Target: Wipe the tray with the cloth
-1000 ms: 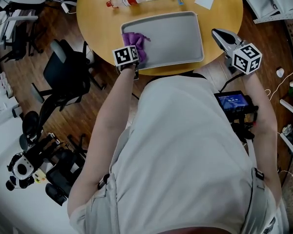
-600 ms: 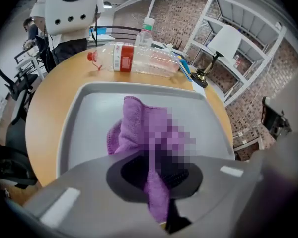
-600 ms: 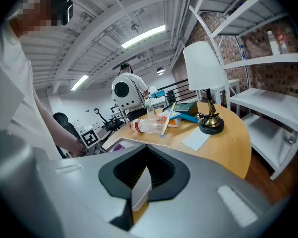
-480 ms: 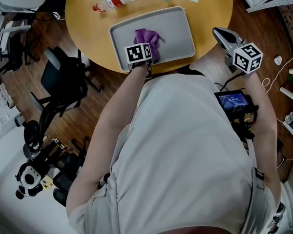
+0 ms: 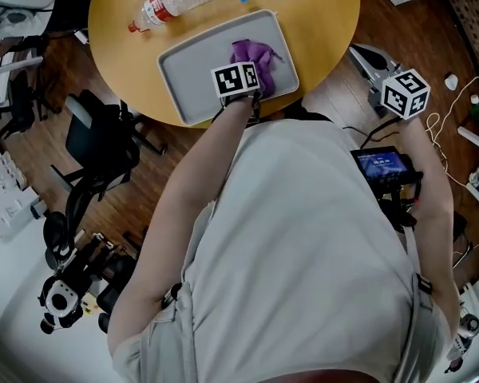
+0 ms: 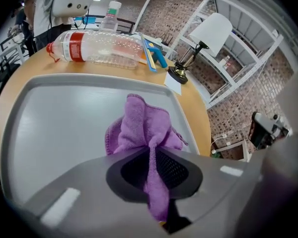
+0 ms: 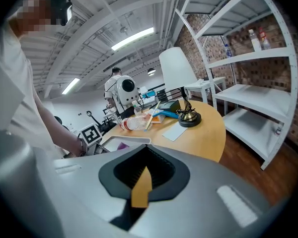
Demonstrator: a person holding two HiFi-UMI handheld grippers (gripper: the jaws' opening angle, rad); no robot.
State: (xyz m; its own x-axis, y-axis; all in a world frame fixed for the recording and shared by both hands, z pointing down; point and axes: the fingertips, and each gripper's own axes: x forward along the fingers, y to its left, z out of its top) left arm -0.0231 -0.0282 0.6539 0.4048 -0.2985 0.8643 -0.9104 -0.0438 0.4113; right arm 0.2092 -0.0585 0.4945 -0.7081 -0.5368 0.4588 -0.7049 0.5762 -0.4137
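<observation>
Left claw [image 6: 151, 155], nearly closed, pinches the crumpled purple cloth [image 6: 139, 128] against the grey rectangular tray [image 6: 54, 118] at its right end, on the round yellow bench [image 5: 319, 30]. A second ago the cloth was at the tray's left end. Right claw [image 7: 145, 170], tips together, holds nothing.

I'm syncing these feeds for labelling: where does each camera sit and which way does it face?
Head view: on the person's head, looking steeply down at tray and cloth; torso and both arms show.
Left gripper view: rides the left gripper, looking along fingers shut on the cloth, across the tray.
Right gripper view: rides the right gripper beside the table, facing across it; the person's left arm shows.
Shared: all show the tray; both gripper views show bottle and lamp.
</observation>
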